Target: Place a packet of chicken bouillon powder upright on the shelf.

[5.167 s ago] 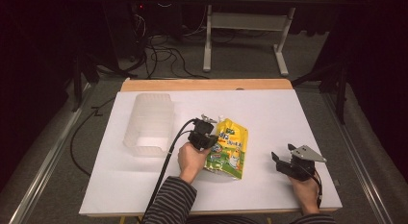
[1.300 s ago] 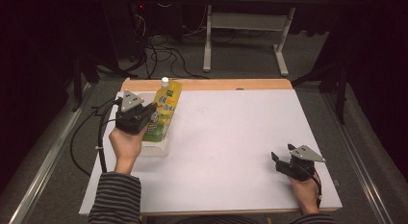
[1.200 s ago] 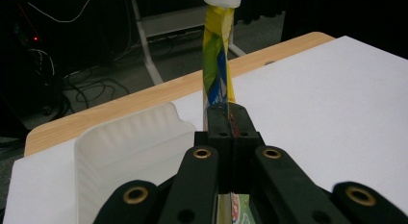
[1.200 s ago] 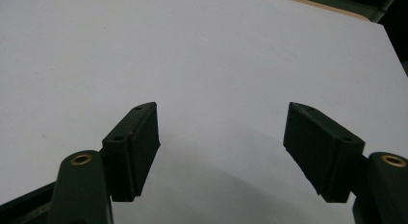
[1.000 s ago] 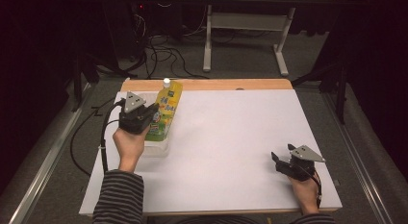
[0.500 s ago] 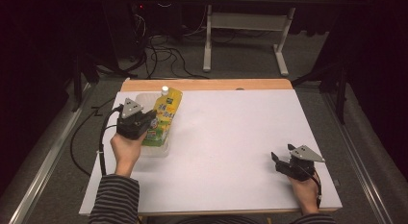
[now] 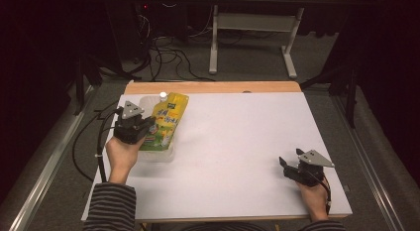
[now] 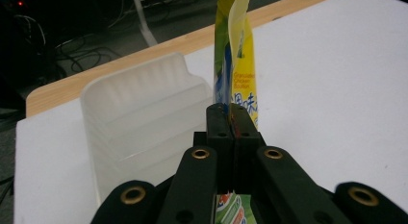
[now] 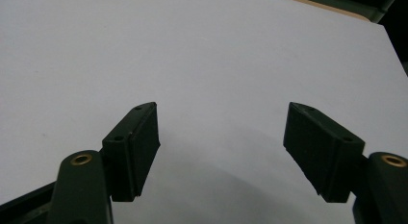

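Both grippers are black, with brass-ringed screw holes along their arms and flat rectangular pads. The left gripper (image 7: 132,126) and right gripper (image 7: 303,168) each carry a grey three-cornered plate and a black cable. The sleeves (image 7: 110,207) are dark with light stripes.

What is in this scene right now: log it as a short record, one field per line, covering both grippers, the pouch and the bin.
left gripper: shut on the pouch's edge, at the table's left side
pouch: yellow-green, white cap pointing away from the person, held over the bin
bin: clear plastic, ribbed walls, near the table's far left corner
right gripper: open, holding nothing, low over bare table near the right front
table: white top with a wooden far edge
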### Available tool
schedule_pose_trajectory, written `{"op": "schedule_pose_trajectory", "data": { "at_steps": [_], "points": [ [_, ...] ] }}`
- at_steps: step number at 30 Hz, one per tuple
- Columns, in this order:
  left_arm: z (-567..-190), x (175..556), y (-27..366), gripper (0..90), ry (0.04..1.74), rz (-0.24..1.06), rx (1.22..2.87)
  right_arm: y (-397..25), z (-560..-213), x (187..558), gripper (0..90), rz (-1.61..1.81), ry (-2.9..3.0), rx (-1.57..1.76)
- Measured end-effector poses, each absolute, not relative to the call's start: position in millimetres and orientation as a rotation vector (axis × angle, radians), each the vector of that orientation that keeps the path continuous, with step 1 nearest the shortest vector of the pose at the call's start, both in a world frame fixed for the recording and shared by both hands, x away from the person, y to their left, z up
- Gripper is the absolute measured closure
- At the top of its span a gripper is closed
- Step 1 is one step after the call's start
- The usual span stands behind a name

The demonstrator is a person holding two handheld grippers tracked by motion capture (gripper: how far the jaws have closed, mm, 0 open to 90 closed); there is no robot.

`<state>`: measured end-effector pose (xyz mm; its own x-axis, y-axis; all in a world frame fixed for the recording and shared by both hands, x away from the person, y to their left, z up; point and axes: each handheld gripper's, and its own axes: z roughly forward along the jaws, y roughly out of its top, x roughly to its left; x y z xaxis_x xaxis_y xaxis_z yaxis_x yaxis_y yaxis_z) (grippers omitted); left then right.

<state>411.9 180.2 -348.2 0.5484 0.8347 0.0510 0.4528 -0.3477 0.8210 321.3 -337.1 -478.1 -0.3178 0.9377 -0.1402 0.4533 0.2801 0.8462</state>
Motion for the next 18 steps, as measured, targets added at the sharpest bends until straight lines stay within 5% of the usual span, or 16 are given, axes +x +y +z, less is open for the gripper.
{"op": "schedule_pose_trajectory", "data": {
  "at_steps": [18],
  "points": [
    [-349.5, 407.0, 185.2, 90.0, 1.048, 0.644, 2.016, -336.6, -478.1, 321.7, 29.0, 0.934, 1.902, 1.248]
  ]
}}
